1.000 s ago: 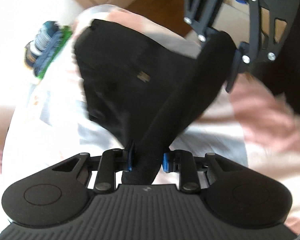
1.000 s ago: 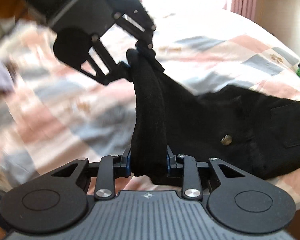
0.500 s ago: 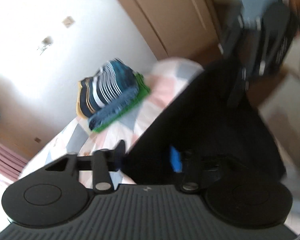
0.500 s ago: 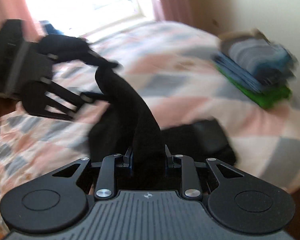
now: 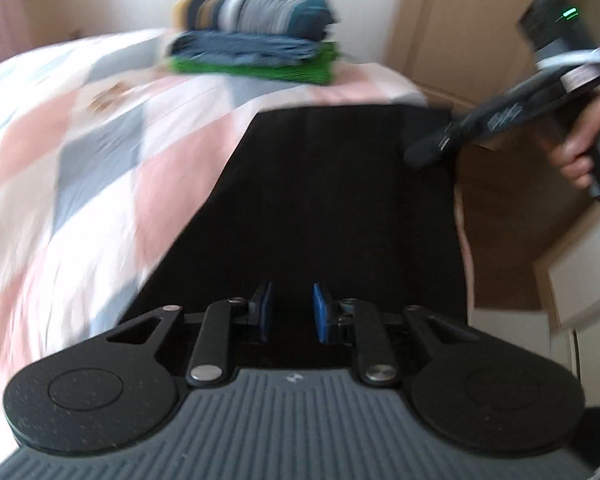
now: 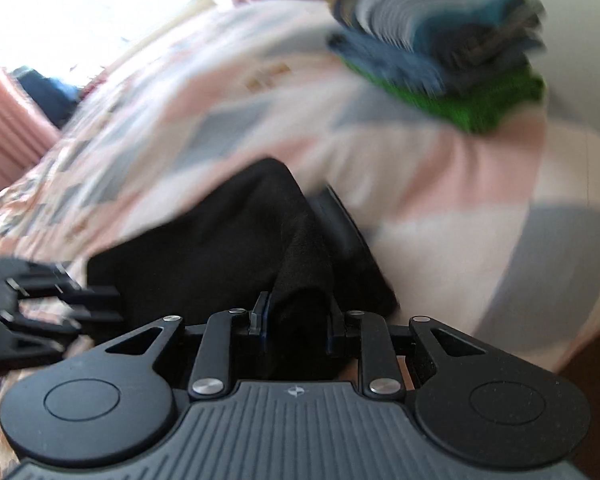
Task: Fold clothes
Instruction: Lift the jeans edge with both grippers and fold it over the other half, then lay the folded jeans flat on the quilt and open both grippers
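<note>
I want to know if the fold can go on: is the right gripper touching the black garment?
Touching. The right wrist view shows a bunch of the black garment pinched between the jaws of the right gripper.

The left gripper is matte black, with a ribbed grey body, two round stippled discs at its sides, silver screws on its linkage arms and bright blue pads lining the jaws. The right gripper has the same build, with a small emblem on the ribbed part. From outside it shows a black handle, white labels and a green light, held in a hand.
</note>
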{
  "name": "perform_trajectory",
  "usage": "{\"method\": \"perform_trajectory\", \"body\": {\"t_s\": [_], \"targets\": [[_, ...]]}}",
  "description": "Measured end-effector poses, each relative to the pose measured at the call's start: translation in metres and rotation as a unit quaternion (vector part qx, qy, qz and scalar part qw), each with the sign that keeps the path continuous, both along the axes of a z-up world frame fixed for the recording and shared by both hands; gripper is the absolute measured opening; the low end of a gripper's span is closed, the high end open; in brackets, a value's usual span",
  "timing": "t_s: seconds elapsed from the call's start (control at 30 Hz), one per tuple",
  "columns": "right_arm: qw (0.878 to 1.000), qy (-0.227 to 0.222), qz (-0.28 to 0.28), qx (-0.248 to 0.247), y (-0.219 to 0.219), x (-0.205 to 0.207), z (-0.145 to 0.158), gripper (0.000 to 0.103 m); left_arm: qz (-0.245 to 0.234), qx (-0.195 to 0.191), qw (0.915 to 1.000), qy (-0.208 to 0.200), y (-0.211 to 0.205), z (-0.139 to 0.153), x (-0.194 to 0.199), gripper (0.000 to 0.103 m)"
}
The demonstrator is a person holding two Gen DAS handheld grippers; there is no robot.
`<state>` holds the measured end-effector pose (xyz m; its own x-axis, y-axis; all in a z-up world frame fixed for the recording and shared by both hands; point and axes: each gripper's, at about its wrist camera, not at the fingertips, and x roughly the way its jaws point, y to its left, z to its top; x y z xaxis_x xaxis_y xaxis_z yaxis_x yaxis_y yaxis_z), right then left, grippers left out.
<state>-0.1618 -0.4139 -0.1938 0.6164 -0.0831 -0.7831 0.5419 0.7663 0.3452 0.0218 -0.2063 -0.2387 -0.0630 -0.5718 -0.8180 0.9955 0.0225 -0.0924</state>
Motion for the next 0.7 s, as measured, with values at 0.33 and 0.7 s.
{"method": "perform_trajectory", "body": {"t_s": [0.33, 0.7], "targets": [[0.997, 0.029, 0.019, 0.068, -0.056, -0.006, -0.053, 0.026, 0.138, 0.009, 0.9899, -0.031, -0.015, 0.011, -0.025, 0.018], [0.985, -0.008, 0.133, -0.106, -0.054, 0.020, 0.016, 0.056, 0.313, 0.007, 0.9472, -0.069, 0.013, 0.037, -0.050, 0.019]]}}
